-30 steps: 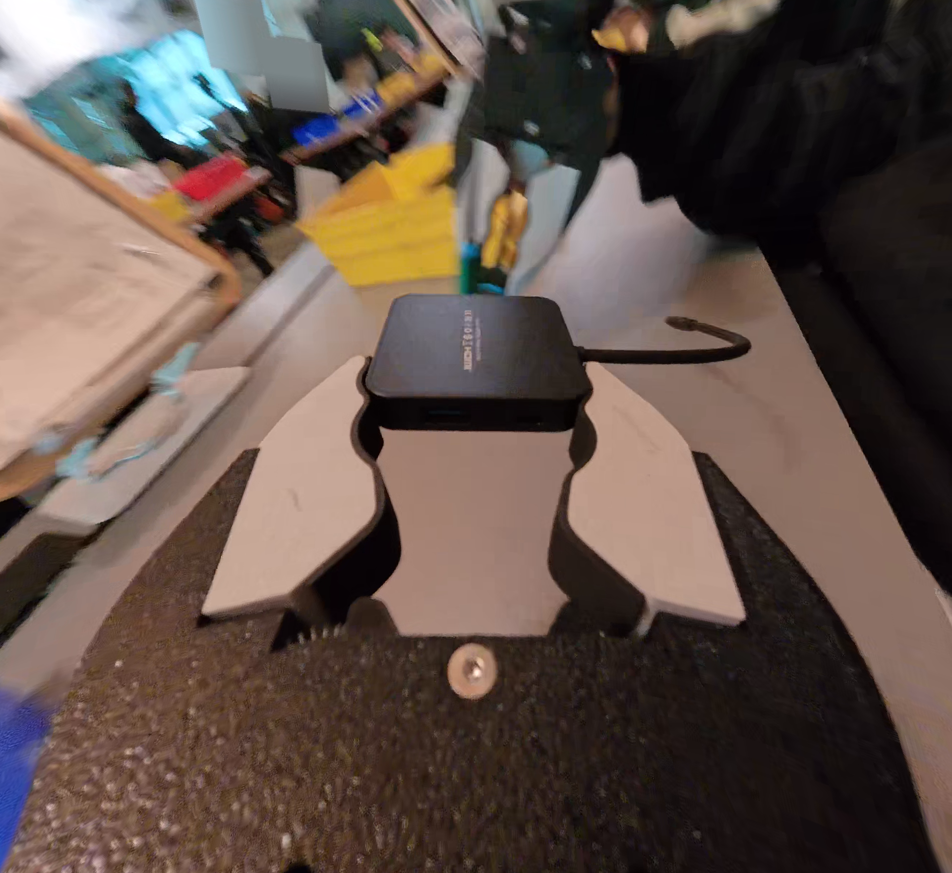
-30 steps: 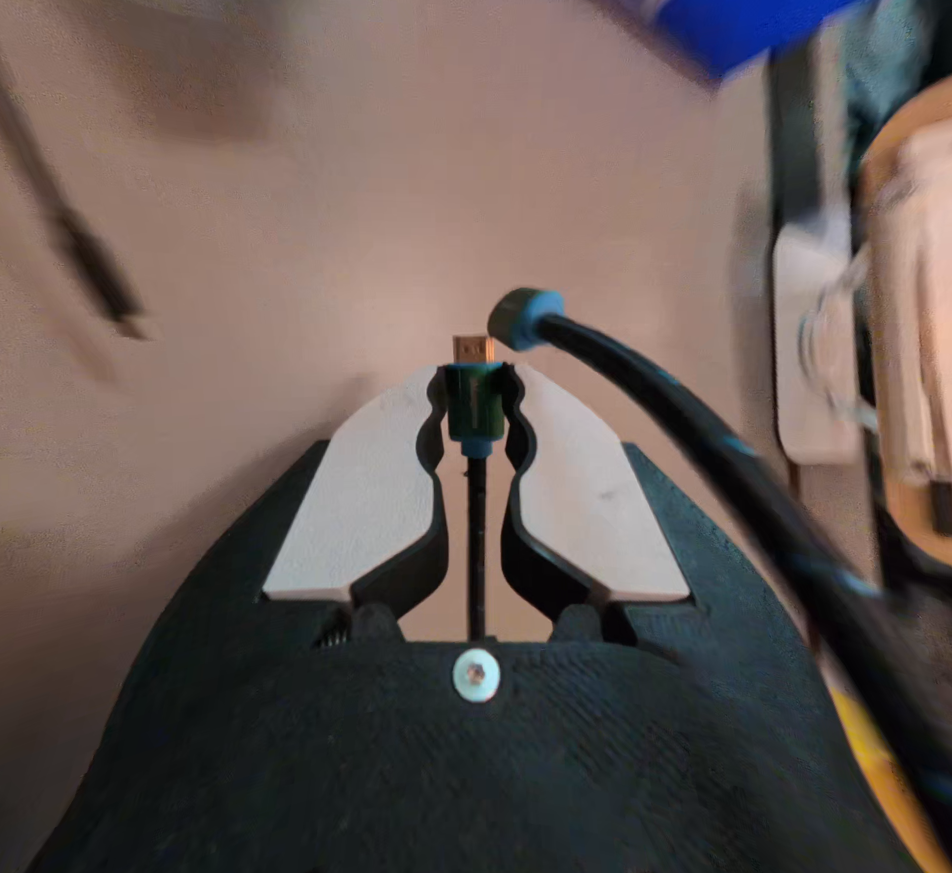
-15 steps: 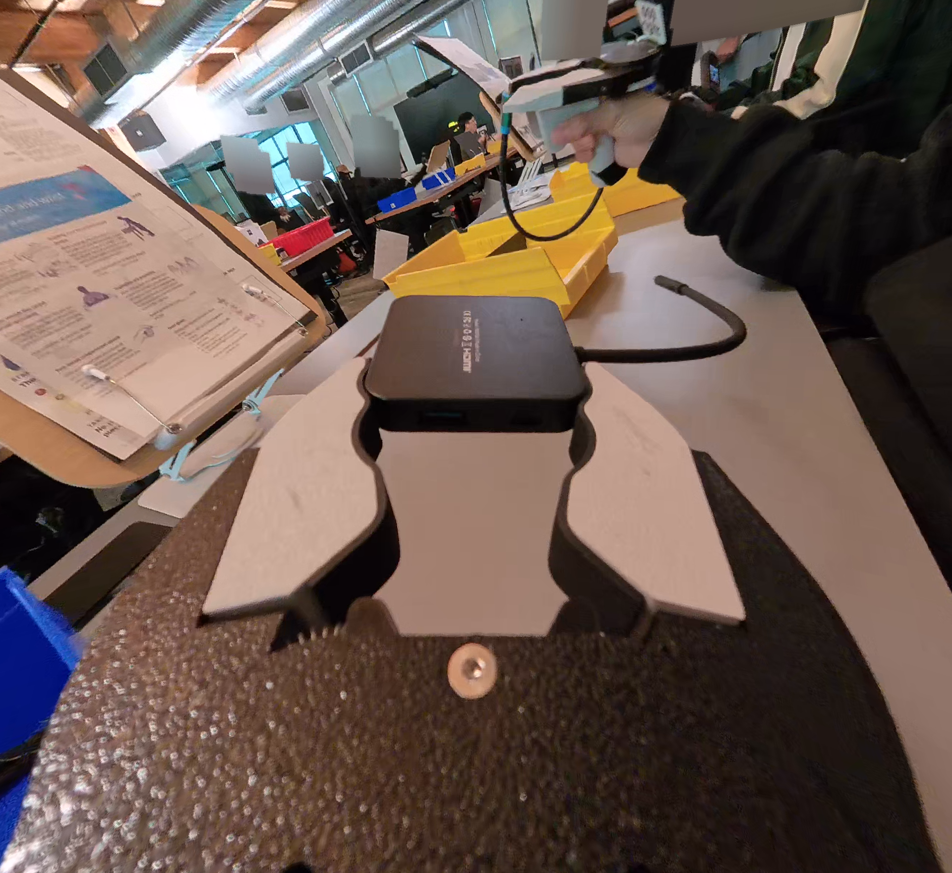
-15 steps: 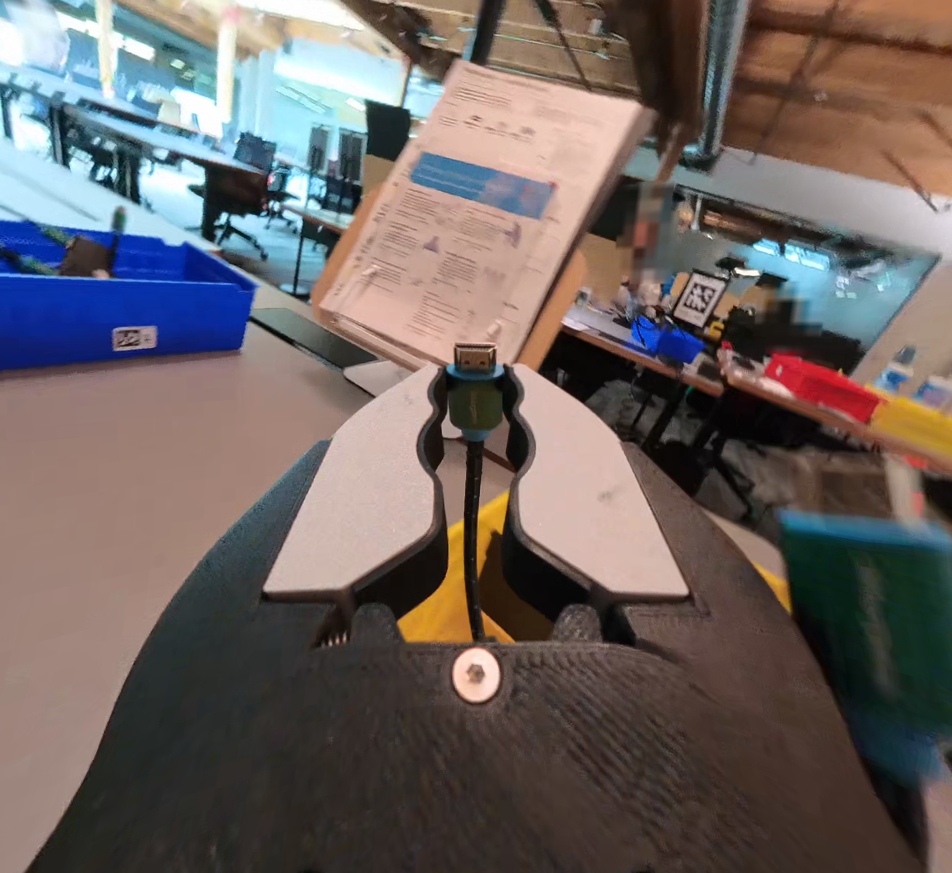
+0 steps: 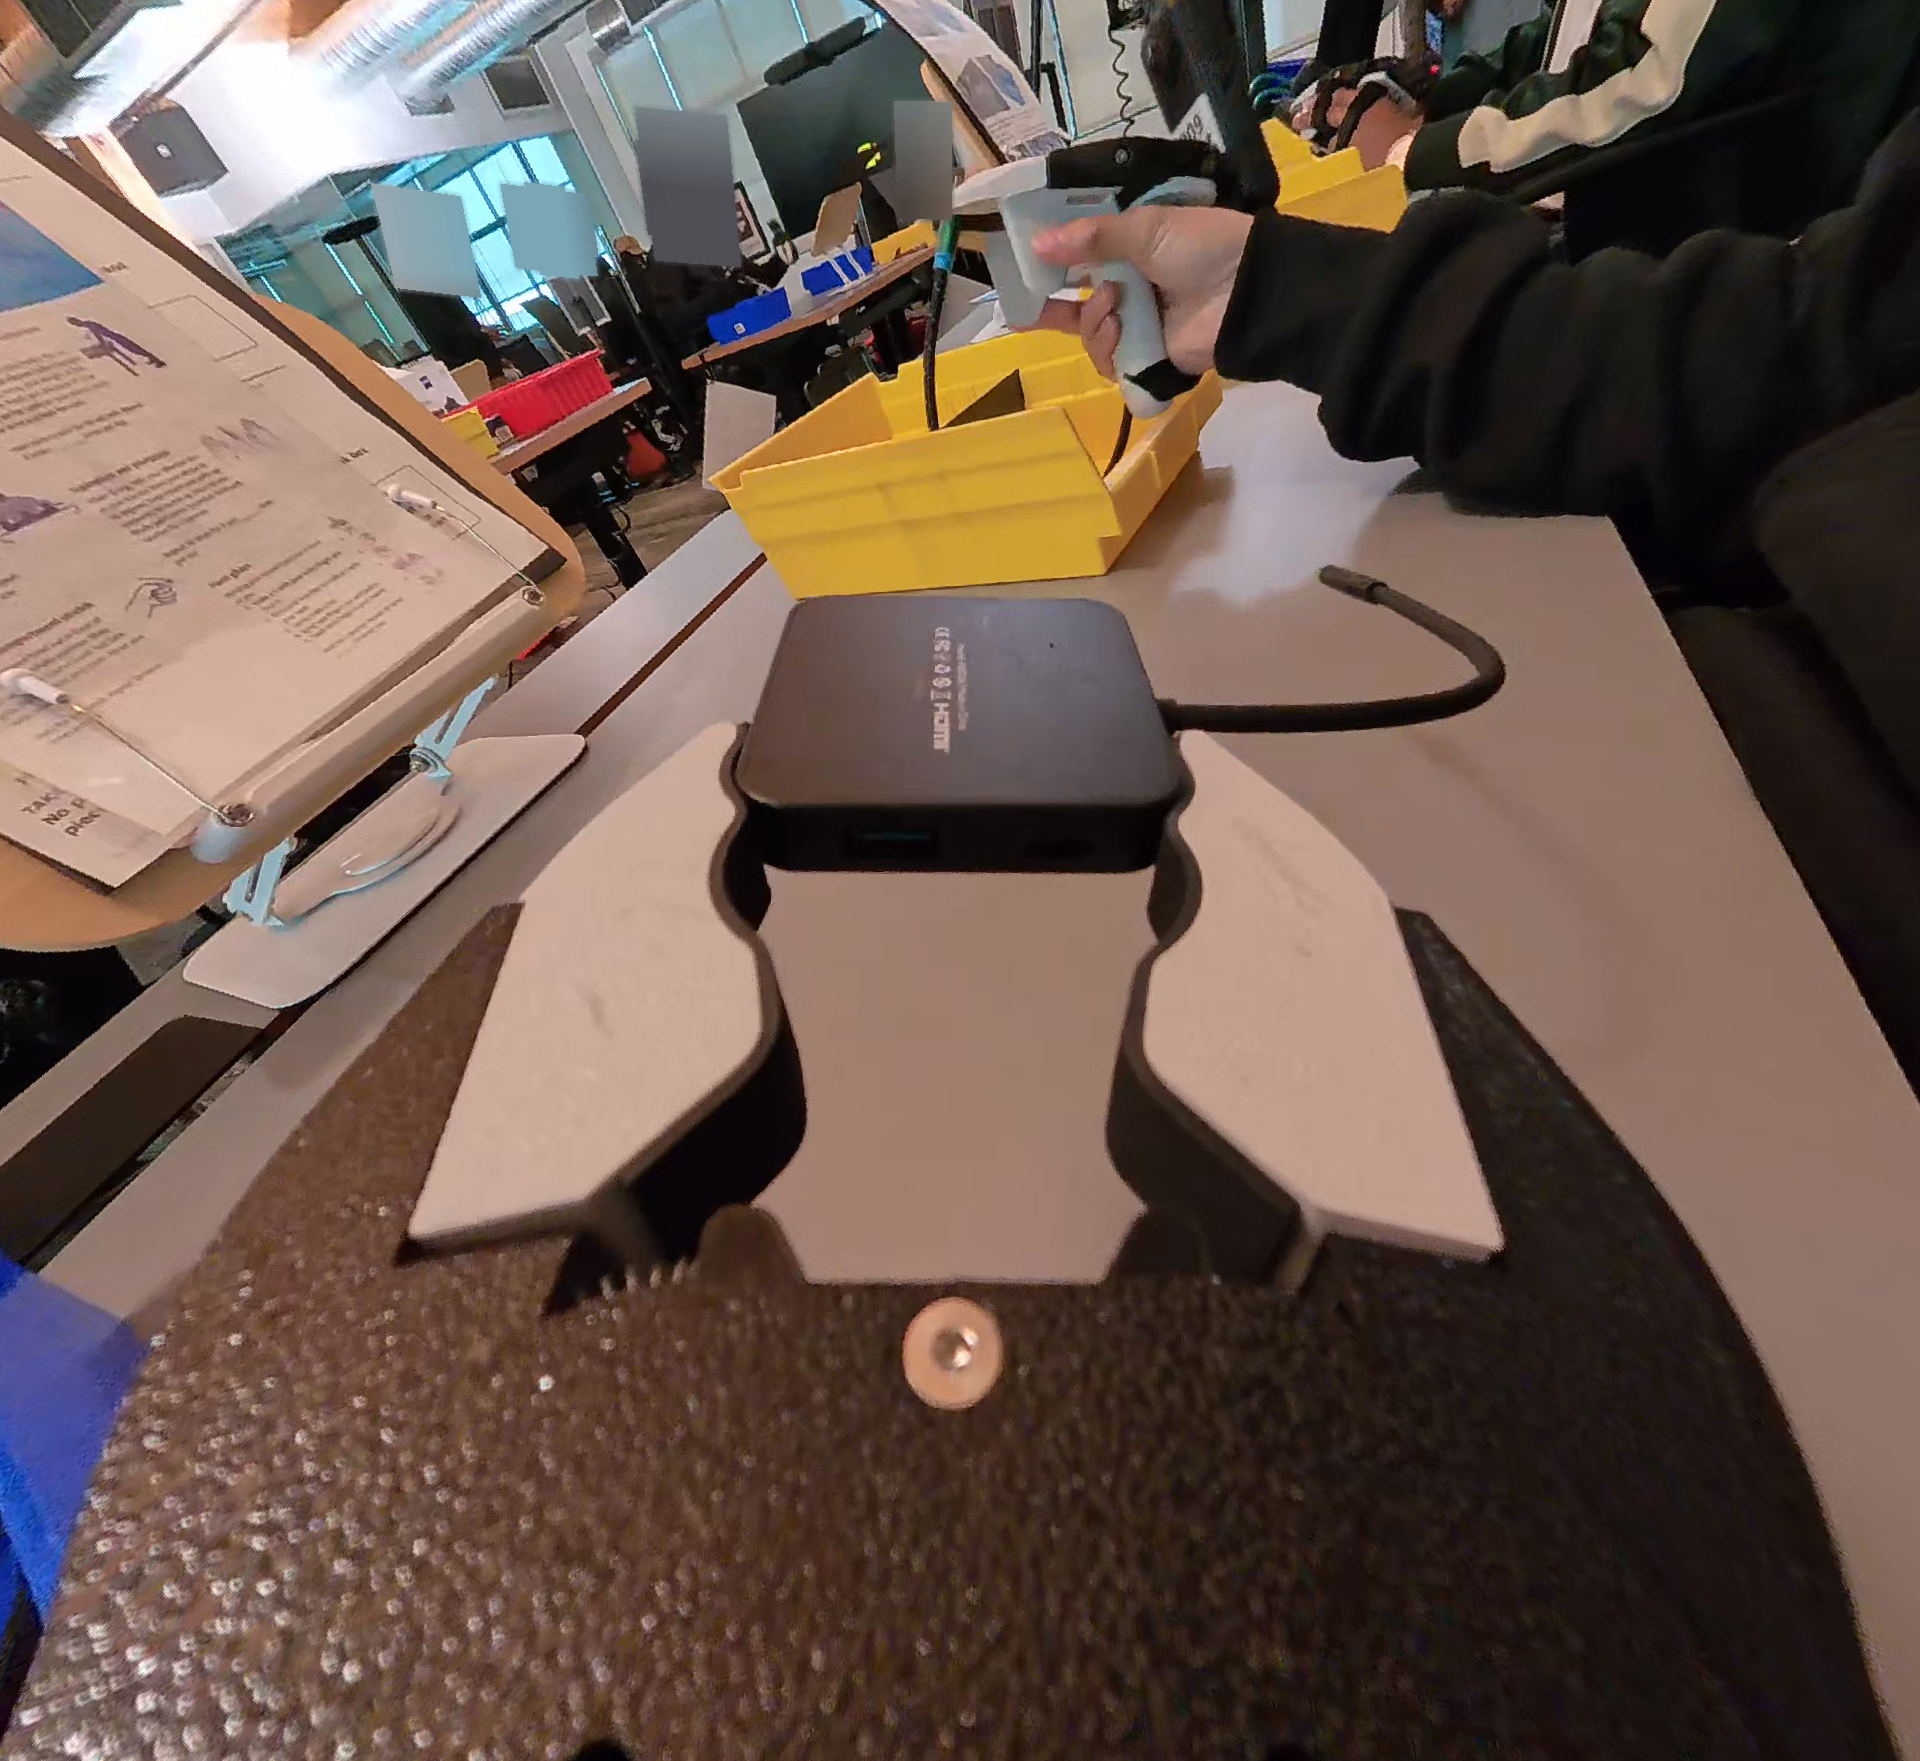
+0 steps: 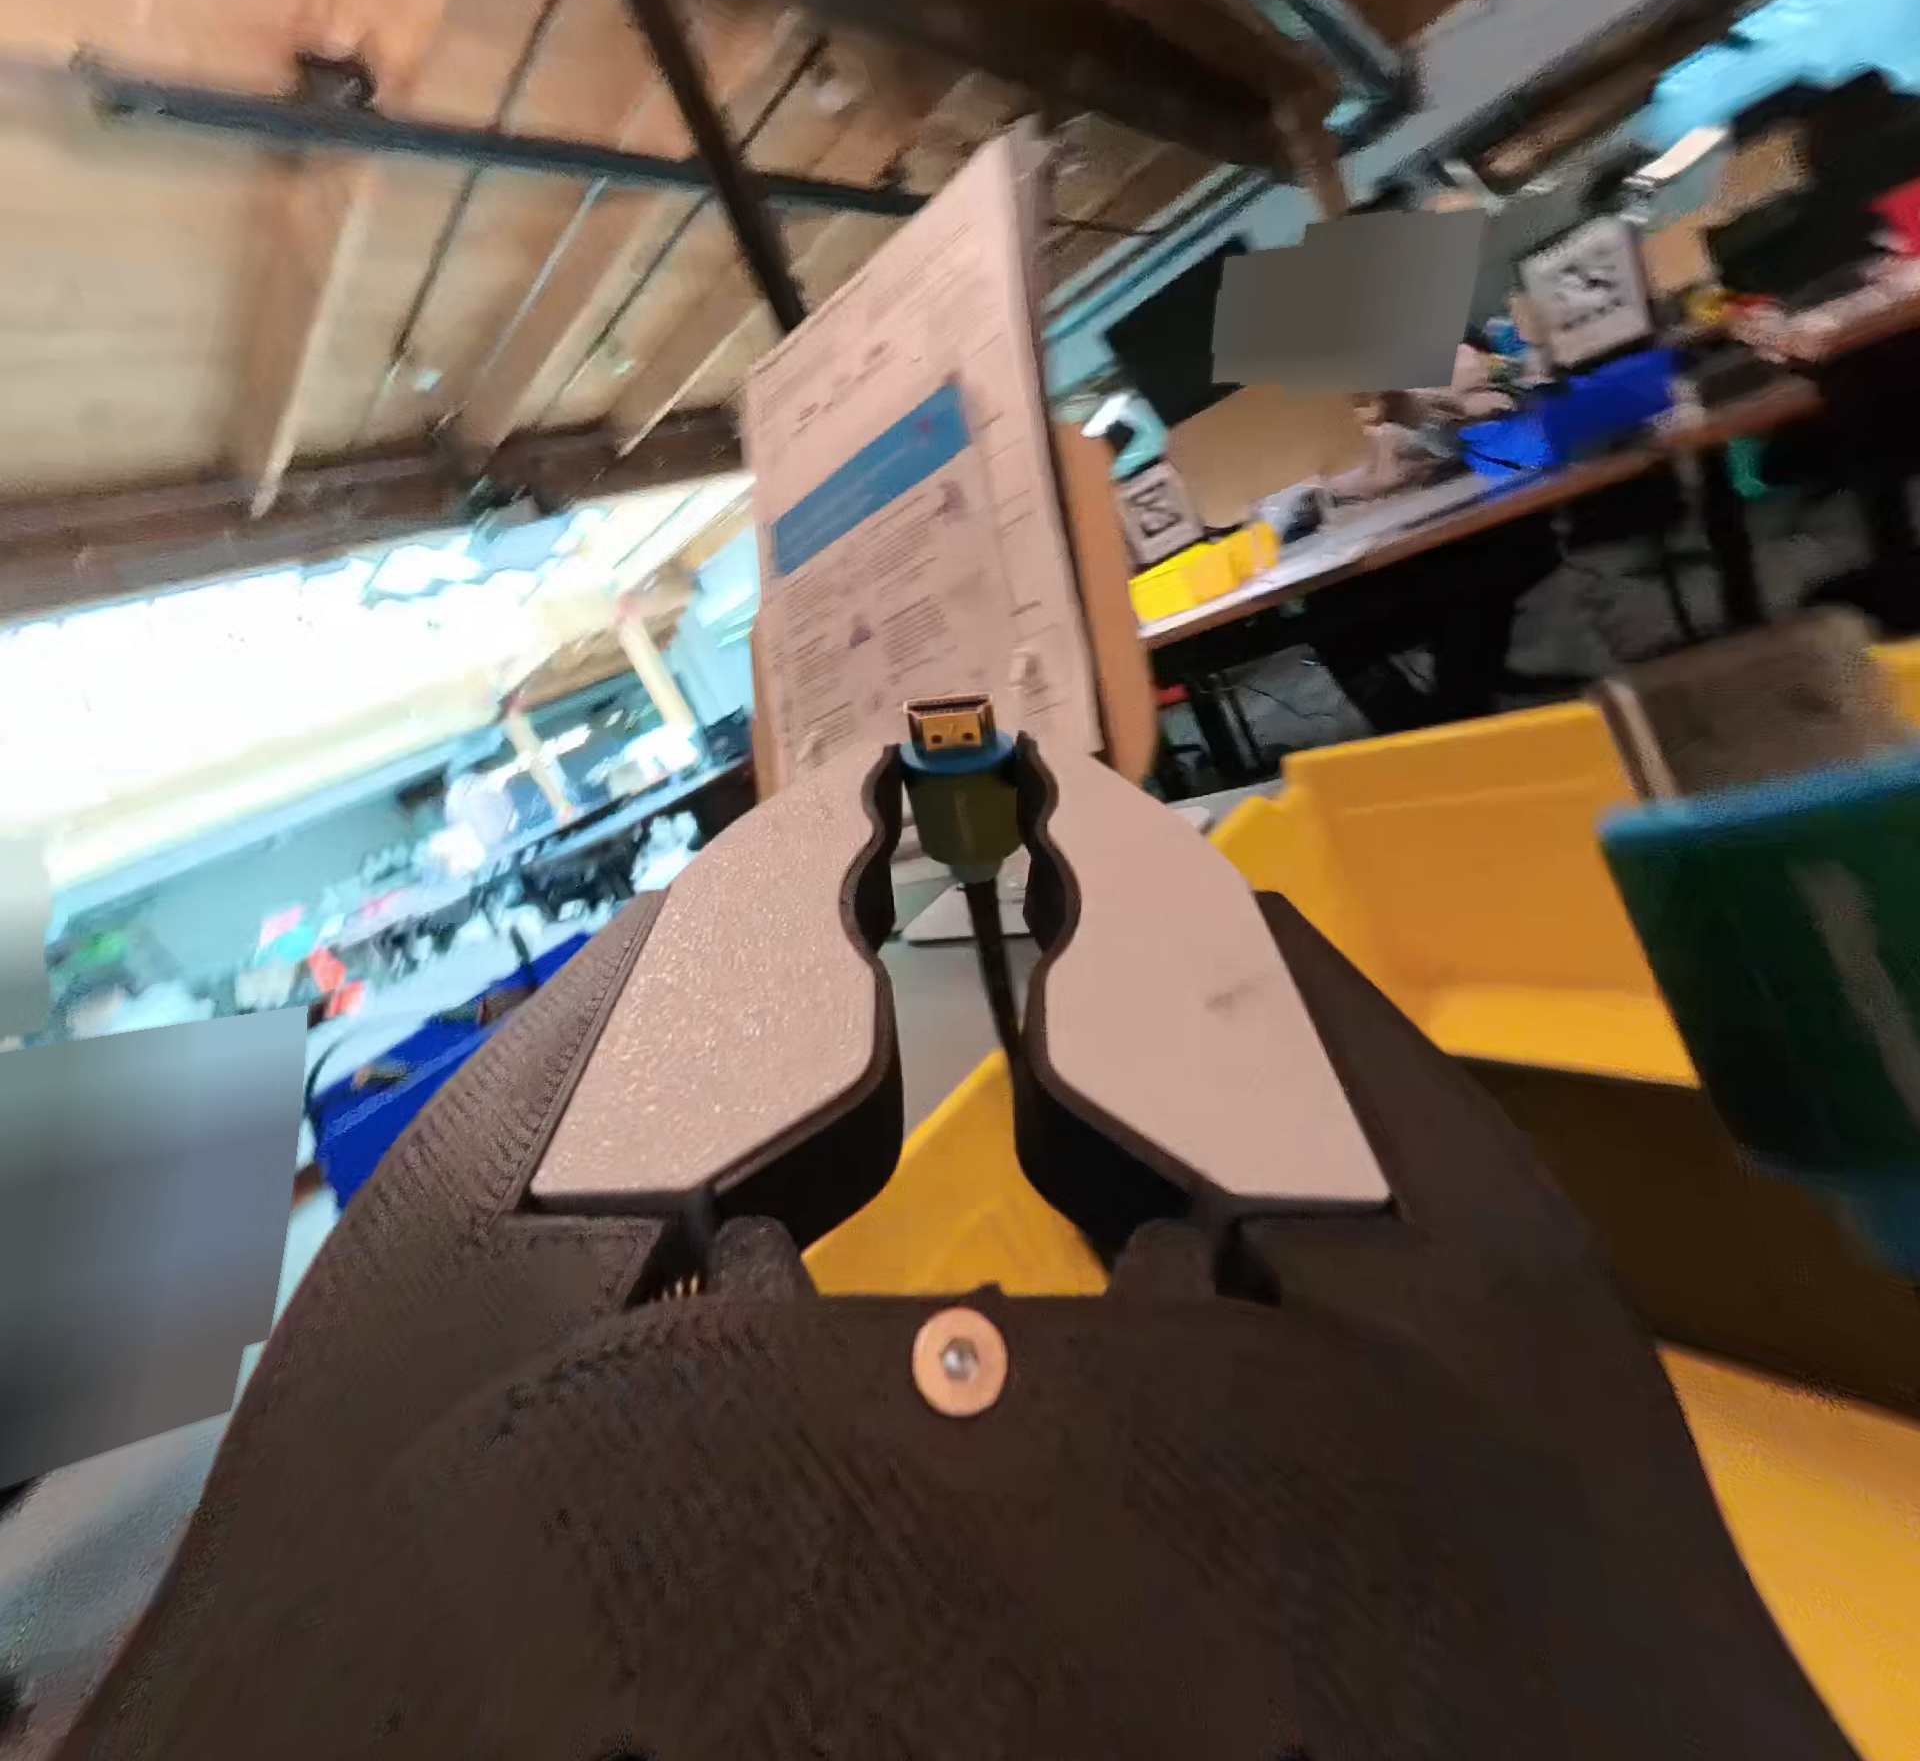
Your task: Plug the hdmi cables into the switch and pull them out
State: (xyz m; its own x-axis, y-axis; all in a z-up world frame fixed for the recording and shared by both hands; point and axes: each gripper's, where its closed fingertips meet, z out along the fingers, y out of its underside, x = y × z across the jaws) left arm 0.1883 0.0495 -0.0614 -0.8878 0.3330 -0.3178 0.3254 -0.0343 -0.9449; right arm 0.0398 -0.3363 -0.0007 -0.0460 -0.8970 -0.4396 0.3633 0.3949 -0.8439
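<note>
HDMI switch (image 5: 956, 724), a flat black box, lies on the grey bench (image 5: 1558, 880), clamped at its near corners by the left claw (image 5: 956, 838); two ports face the camera, and its own short black lead (image 5: 1423, 672) curves off toward 2 o'clock. At 12 o'clock beyond it sits a yellow bin (image 5: 935, 496). Above the bin a hand (image 5: 1153, 277) holds the right claw (image 6: 961, 807), which is closed on an HDMI cable plug (image 6: 956, 797), gold tip pointing outward, with the cable hanging down into the bin. A document stand (image 5: 239, 506) with printed sheets rises at 10 o'clock.
</note>
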